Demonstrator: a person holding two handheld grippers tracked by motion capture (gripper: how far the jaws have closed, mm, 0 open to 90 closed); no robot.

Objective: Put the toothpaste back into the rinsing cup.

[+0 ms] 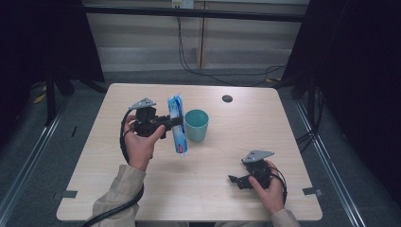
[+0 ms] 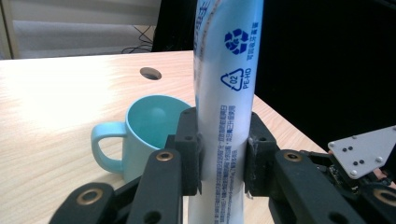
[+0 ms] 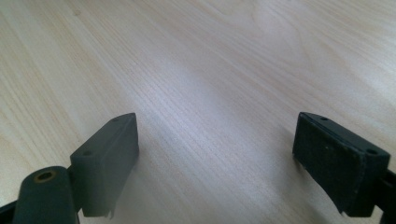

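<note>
A white and blue tube (image 1: 178, 124) with recycling marks is held upright above the table, just left of a teal mug (image 1: 196, 125). My left gripper (image 1: 176, 122) is shut on the tube's middle; in the left gripper view the tube (image 2: 226, 93) stands between the pads, with the mug (image 2: 140, 135) behind it to the left. My right gripper (image 1: 233, 179) rests low near the table's front right, open, its jaws wide apart over bare wood (image 3: 215, 116) with nothing between them.
The light wooden table (image 1: 94, 161) has a round cable hole (image 1: 227, 98) at the back right. Dark curtains stand on both sides, and cables trail on the floor behind the table.
</note>
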